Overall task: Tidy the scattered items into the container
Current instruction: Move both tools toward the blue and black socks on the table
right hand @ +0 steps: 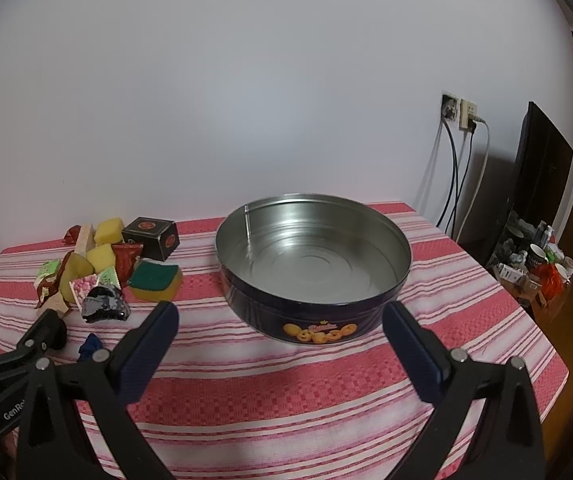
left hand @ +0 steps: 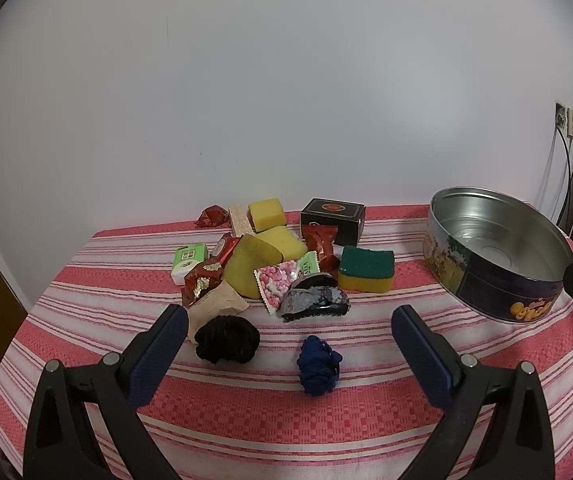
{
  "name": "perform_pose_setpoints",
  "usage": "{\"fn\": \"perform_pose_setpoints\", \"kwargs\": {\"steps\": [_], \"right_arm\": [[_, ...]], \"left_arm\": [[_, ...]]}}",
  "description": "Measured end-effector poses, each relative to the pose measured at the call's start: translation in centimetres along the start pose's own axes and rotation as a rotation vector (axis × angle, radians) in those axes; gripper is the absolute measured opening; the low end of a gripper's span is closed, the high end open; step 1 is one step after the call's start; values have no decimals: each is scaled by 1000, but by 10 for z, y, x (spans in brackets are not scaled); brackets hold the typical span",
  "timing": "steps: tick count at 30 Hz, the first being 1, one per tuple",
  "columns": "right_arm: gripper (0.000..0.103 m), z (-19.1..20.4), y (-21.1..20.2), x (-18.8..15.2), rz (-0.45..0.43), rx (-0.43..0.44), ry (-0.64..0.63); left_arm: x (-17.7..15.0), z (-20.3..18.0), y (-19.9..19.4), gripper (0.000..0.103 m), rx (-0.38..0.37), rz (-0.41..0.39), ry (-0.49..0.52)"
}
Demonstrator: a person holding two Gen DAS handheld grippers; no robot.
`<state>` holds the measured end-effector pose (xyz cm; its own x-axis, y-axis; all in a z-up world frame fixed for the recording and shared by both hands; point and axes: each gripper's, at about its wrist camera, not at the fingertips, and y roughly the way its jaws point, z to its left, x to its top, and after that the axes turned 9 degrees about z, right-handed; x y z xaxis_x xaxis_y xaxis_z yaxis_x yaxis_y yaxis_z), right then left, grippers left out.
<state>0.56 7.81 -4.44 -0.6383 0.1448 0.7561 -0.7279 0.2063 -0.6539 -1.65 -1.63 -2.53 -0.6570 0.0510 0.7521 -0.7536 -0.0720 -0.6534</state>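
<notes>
A round blue cookie tin (right hand: 314, 276), empty with a bare metal inside, stands on the striped cloth; it also shows in the left wrist view (left hand: 494, 252) at the right. My left gripper (left hand: 288, 322) is open and empty, just behind a black scrunchie (left hand: 226, 340) and a blue scrunchie (left hand: 318, 364). Beyond them lie a dark hair claw (left hand: 314, 300), a green-yellow sponge (left hand: 366, 274), yellow sponges (left hand: 266, 214), snack packets (left hand: 276, 288) and a black box (left hand: 332, 218). My right gripper (right hand: 280, 318) is open and empty, facing the tin's near wall.
The table has a red-and-white striped cloth (right hand: 286, 400) and stands against a white wall. Cables hang from a wall socket (right hand: 462, 114) at the right. A low shelf with bottles and cups (right hand: 534, 268) sits beyond the table's right edge.
</notes>
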Motion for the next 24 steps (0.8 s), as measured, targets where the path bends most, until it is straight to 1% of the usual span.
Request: {"fn": "perform_pose_setpoints", "kwargs": {"steps": [18, 22, 24], "right_arm": [[103, 3, -1, 0, 1, -2, -11], [103, 9, 2, 1, 8, -3, -26], [103, 14, 2, 2, 8, 1, -39]], "left_arm": [[-1, -2, 0, 103, 2, -1, 6], [-1, 4, 1, 103, 6, 2, -4], [-2, 8, 2, 103, 20, 8, -9]]}}
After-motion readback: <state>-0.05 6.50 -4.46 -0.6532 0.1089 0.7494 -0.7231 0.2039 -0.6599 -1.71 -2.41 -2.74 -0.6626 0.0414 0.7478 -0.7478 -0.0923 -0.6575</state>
